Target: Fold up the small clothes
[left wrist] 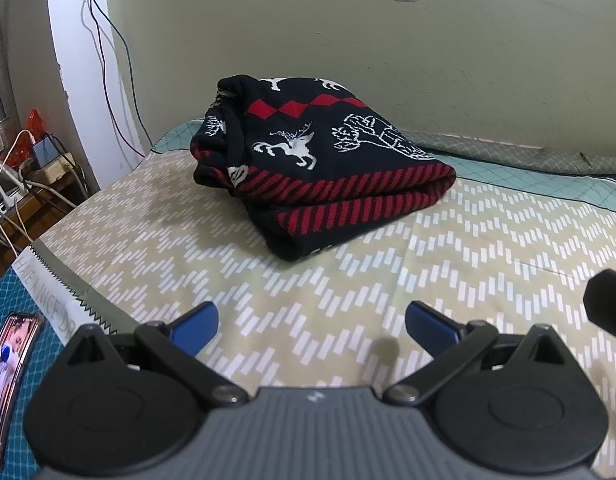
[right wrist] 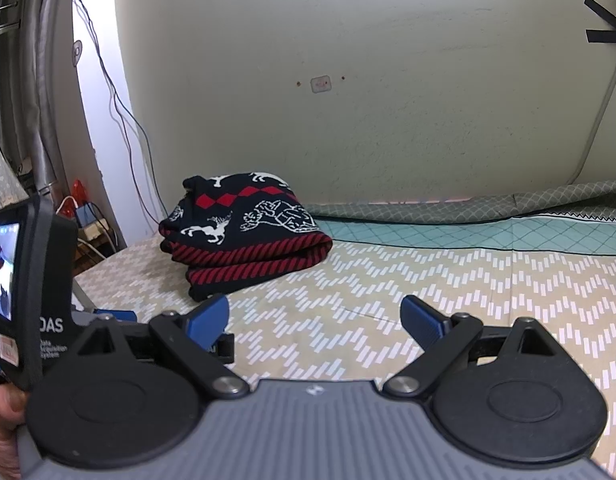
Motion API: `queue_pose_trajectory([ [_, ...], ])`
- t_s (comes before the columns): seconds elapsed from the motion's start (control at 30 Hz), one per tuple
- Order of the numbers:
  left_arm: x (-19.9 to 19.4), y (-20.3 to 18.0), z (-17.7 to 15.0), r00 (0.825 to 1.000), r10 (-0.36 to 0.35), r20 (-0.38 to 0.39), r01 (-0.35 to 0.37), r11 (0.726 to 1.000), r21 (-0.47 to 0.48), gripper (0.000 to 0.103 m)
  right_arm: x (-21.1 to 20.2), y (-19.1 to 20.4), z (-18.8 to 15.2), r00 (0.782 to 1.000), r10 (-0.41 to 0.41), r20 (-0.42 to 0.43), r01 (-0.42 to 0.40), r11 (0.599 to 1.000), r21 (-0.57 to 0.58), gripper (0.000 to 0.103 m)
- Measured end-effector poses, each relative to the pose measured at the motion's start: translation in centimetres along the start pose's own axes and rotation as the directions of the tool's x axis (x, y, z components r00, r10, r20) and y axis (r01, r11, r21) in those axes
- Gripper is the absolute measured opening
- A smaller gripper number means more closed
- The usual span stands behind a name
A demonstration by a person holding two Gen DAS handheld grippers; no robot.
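Nearest the lens in both views are the grippers themselves: the left gripper [left wrist: 311,326] and the right gripper [right wrist: 315,320] both sit spread wide with nothing between the blue pads, low over the bed [left wrist: 468,248] with its zigzag-print sheet.

Ahead of the left gripper, slightly up and centre, is the sweater [left wrist: 308,160], dark knit with red stripes and white reindeer, already folded into a thick bundle. From the right gripper it lies ahead and off to the left [right wrist: 244,232], well apart from the pads. So the fold looks basically done to me, or maybe one more tidy-up is left.

What could go wrong from here, biggest first:

- The bundle is chunky and knit. Pinch only the top layer and I'd guess the whole stack peels open and you're back to square one.
- It sits close to the bed's left edge as the left gripper sees it, with a table of cables and chargers [left wrist: 40,160] beyond. A push that way could slide it off.
- The left side of the bundle looks lumpy, with a rolled bit sticking up, so pressing there may tip it.
- A phone [left wrist: 8,368] lies down left of the left gripper, easy to bump on a swing.
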State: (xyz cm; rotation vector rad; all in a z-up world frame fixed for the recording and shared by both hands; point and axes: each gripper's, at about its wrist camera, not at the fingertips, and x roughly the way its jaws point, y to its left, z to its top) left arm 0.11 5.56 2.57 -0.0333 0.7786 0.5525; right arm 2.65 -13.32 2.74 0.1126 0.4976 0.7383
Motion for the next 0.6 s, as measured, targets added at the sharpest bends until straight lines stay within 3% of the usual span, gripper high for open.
queue_pose_trajectory([
  [0.6, 0.01, -0.02, -0.04, 1.0, -0.021, 0.0, 0.021, 1.0, 0.011, 0.103, 0.2, -0.02, 0.01, 1.0, -0.002, -0.006, 0.002, 1.0, 0.002, 0.088],
])
